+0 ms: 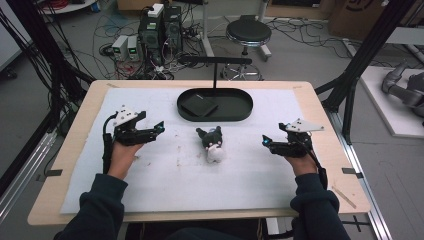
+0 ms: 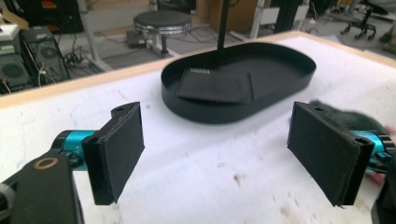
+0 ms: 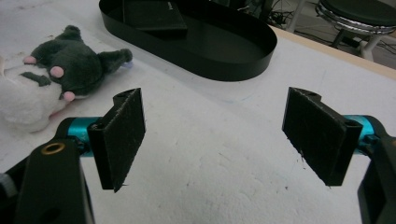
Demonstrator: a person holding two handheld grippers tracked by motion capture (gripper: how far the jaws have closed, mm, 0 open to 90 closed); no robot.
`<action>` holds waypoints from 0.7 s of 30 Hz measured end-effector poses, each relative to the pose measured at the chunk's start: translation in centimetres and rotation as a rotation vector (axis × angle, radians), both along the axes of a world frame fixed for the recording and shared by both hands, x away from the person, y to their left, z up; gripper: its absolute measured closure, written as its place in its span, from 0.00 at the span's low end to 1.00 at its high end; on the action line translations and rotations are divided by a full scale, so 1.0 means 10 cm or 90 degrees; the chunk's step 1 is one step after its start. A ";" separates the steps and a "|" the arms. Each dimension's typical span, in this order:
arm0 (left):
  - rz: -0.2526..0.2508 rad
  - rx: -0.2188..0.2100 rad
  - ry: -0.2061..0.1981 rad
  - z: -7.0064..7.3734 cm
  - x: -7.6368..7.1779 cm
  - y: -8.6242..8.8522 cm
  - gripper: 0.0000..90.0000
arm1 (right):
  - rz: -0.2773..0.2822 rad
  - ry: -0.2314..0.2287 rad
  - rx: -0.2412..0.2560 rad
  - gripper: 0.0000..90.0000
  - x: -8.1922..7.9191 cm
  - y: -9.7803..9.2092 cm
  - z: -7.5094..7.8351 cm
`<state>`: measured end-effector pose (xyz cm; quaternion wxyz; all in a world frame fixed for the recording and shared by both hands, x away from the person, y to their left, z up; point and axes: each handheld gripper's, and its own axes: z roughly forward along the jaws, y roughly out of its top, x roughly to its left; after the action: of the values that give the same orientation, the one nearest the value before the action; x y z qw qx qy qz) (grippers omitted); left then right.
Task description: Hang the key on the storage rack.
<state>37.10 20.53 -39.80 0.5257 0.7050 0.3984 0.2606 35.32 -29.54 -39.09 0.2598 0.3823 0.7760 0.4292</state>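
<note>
A small plush toy (image 1: 212,144), dark grey on top and white below, lies on the white mat (image 1: 175,175) in the middle of the table. In the right gripper view the plush toy (image 3: 51,79) lies at the far left; in the left gripper view its dark fur (image 2: 348,119) peeks out behind the right jaw. Beyond it stands a black oval tray (image 1: 235,111) that holds a flat black box (image 1: 199,105). My left gripper (image 1: 160,127) rests left of the toy, open and empty. My right gripper (image 1: 265,141) rests right of the toy, also open and empty.
A thin black post (image 1: 215,72) with a crossbar rises behind the tray. The wooden table edge (image 1: 330,140) frames the mat. Past the table are a stool (image 1: 248,34), computer boxes (image 1: 159,30) and cables on the floor, with black frame legs (image 1: 357,65) on both sides.
</note>
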 end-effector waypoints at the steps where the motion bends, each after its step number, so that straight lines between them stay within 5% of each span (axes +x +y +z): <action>1: -0.001 -0.003 -0.001 -0.02 -0.02 0.02 0.20 | 0.000 0.001 -0.002 0.24 0.00 0.01 0.00; 11: 0.009 0.006 -0.006 -0.11 -0.19 0.17 0.21 | 0.024 -0.009 0.004 0.24 -0.04 0.26 0.01; 21: 0.030 0.002 0.005 -0.17 -0.20 0.31 0.21 | 0.095 0.026 0.013 0.23 0.01 0.93 -0.10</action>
<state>35.08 23.63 -41.45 0.5165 0.6975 0.4163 0.2709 35.43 -20.23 -40.07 0.2074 0.3343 0.8032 0.4473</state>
